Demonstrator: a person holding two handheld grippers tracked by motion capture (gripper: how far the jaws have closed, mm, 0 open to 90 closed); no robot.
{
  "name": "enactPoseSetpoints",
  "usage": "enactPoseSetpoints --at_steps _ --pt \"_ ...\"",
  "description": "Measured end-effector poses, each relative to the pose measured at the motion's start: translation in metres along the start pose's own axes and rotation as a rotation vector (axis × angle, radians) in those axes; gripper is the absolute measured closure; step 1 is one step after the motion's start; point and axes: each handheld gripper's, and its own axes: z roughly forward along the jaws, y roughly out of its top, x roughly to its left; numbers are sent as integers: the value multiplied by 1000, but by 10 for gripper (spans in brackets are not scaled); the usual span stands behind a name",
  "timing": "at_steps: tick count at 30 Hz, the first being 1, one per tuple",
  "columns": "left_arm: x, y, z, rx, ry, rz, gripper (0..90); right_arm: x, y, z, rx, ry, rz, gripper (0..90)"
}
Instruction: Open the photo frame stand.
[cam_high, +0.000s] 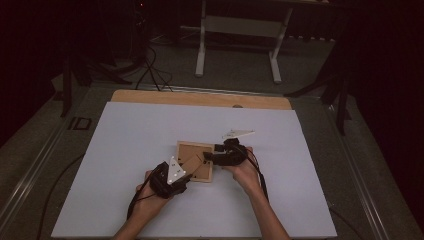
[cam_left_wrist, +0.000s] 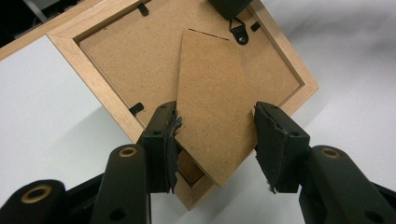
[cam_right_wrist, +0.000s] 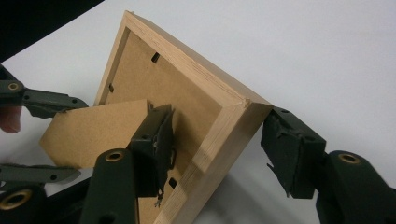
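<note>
Lying face-down mid-counter (cam_high: 125, 150), the picture frame (cam_high: 195, 160) hides its front. Left tongs (cam_left_wrist: 215, 140) sit apart around the cardboard stand flap (cam_left_wrist: 212, 107), the left pad maybe touching; right tongs (cam_right_wrist: 217, 149) straddle a frame corner, gap showing. White sheet covers the counter; the room behind is too dark to read.
</note>
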Motion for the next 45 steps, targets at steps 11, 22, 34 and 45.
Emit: enactPoseSetpoints --at_steps 11,22,34,45 --pt "6 -5 -1 3 -82 -33 522 1 0 -8 -8 22 -17 490" --pt "15 -6 0 2 -200 -116 531 7 1 -12 -36 22 -54 514" --pt "21 -6 -1 1 -265 -151 616 13 1 -17 -47 12 -100 531" --pt "16 1 6 19 -212 -97 629 17 3 -25 -76 -16 -127 554"
